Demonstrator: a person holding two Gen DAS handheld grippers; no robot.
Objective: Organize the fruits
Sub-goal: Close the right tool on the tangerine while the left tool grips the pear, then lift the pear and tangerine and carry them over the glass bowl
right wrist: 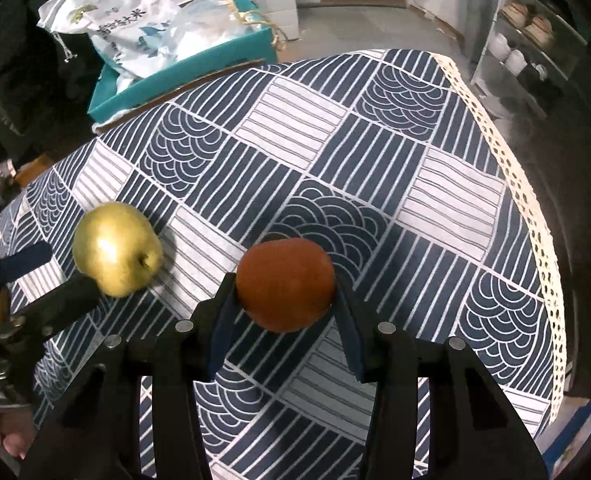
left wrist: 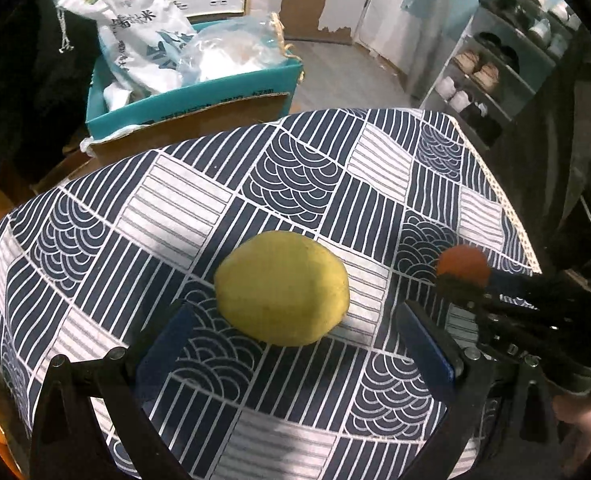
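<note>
Dim indoor light falls from above, casting soft shadows right of the yellow fruit (left wrist: 282,288) and a glare patch on it in the right wrist view. Fisheye bending curves the tablecloth (left wrist: 295,184); the corners go black, with slight blur throughout.

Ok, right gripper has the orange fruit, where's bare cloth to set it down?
Free: the tablecloth beyond the orange fruit, out to the lace edge and toward the teal box. Crowded: the side with the yellow fruit and the open left gripper.

Left gripper (left wrist: 291,344) spread wide, right gripper (right wrist: 285,308) clamped, both angled downward
</note>
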